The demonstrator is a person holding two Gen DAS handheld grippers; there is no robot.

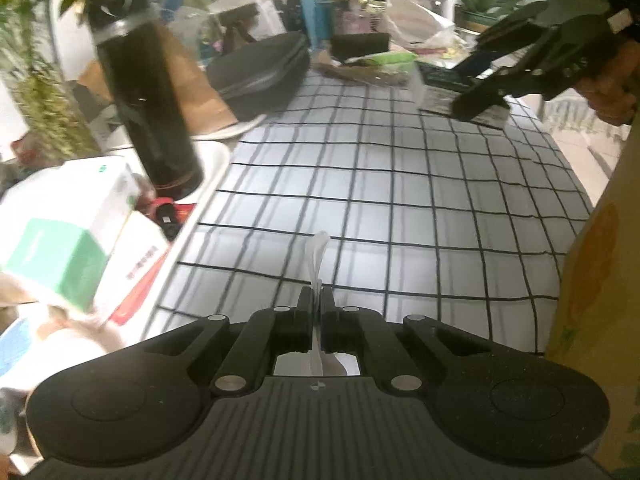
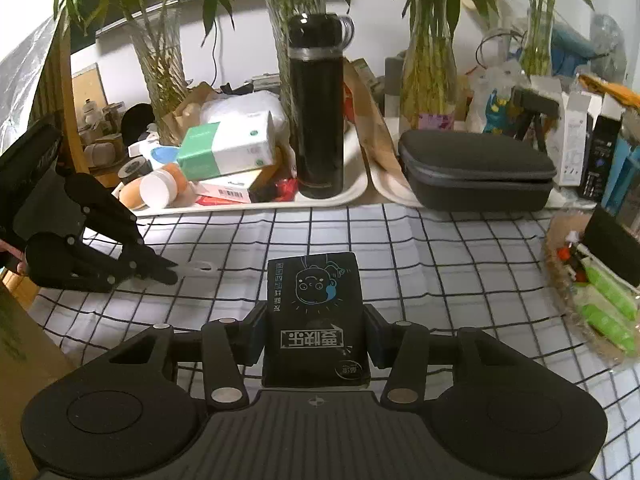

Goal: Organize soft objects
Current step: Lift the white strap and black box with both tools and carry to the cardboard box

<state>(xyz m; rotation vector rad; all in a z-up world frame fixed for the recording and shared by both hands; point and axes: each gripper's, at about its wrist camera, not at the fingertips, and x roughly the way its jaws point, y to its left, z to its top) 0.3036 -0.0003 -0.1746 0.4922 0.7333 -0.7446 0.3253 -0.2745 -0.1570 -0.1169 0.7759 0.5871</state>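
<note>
One black tissue pack [image 2: 316, 320] (cartoon face)

Tabletop [image 2: 440, 248] under white, black-gridded cloth. Pale wall [image 2: 240, 20] behind. Glass vases of bamboo [image 2: 428, 80] along back edge. Dim, bluish indoor light.

home | checked tablecloth [image 2: 440, 248] | vased plants [image 2: 428, 80] | cluttered trays [image 2: 344, 196]

Both wrist views look steeply down, close, sharing the checked tablecloth [image 1: 400, 200].
</note>
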